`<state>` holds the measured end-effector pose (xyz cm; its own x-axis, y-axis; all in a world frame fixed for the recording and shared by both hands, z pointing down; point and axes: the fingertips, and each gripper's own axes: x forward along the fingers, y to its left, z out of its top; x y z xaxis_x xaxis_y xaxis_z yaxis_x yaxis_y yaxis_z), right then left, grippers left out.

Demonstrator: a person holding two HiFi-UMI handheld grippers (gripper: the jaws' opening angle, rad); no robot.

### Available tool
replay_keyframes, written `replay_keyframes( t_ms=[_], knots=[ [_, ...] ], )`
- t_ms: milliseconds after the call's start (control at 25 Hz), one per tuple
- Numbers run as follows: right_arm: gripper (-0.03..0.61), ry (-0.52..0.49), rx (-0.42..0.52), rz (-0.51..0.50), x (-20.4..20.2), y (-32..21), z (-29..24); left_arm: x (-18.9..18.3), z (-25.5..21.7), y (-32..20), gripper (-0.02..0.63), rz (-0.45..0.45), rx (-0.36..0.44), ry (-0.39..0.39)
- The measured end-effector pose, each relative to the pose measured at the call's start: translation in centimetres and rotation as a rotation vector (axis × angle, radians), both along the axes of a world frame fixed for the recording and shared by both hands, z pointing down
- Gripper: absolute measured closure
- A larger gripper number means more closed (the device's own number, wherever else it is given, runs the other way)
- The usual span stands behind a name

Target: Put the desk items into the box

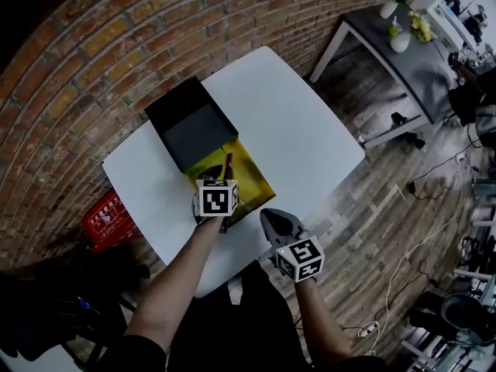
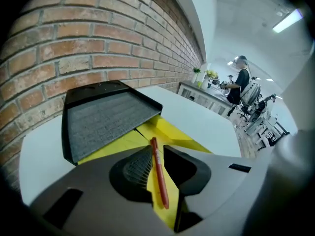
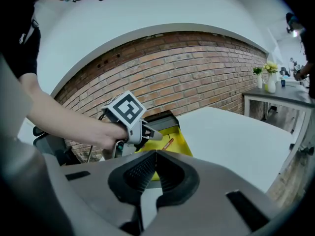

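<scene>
A yellow box (image 1: 254, 180) with its black lid (image 1: 190, 126) folded back stands on the white table (image 1: 294, 122). A red pen (image 1: 229, 165) lies inside it on the yellow floor. My left gripper (image 1: 215, 175) hovers just over the box. In the left gripper view the pen (image 2: 158, 173) shows through the gap between the jaws of my left gripper (image 2: 157, 149), with yellow visible beside it, so the pads are not pressing on it. My right gripper (image 1: 275, 222) hangs over the table's near edge. In its own view my right gripper (image 3: 153, 155) has its pads together on nothing, and the pen (image 3: 168, 143) rests ahead.
A brick wall (image 1: 93, 45) runs behind the table. A red item (image 1: 108, 215) sits on the floor at the left. A grey side table (image 1: 403, 53) with white vases stands at the far right, with cables on the wooden floor (image 1: 418, 208). A person (image 2: 242, 82) works far off.
</scene>
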<state>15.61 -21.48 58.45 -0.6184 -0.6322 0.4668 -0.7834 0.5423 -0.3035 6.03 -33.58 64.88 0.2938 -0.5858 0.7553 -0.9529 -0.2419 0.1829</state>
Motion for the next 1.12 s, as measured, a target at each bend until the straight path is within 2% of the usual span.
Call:
replay_keyframes(
  t_ms=[160, 320, 640, 880, 1120],
  knots=[
    [0.557, -0.009, 0.028, 0.025, 0.0, 0.3, -1.4, -1.2, -3.3, 1.0, 0.548, 0.025, 0.066, 0.029],
    [0.557, -0.01, 0.058, 0.039, -0.9, 1.0, -3.0, -3.0, -5.7, 3.2, 0.555, 0.045, 0.099, 0.072],
    [0.557, -0.003, 0.103, 0.071, -3.8, 4.0, -5.7, -6.3, -8.7, 9.1, 0.598, 0.115, 0.126, 0.149],
    [0.557, 0.007, 0.142, 0.107, -4.6, 6.4, -7.4, -7.4, -10.4, 13.1, 0.598, 0.166, 0.115, 0.251],
    [0.557, -0.002, 0.18, 0.135, -4.8, 7.6, -9.0, -8.1, -12.2, 15.4, 0.598, 0.249, 0.21, 0.239]
  ],
)
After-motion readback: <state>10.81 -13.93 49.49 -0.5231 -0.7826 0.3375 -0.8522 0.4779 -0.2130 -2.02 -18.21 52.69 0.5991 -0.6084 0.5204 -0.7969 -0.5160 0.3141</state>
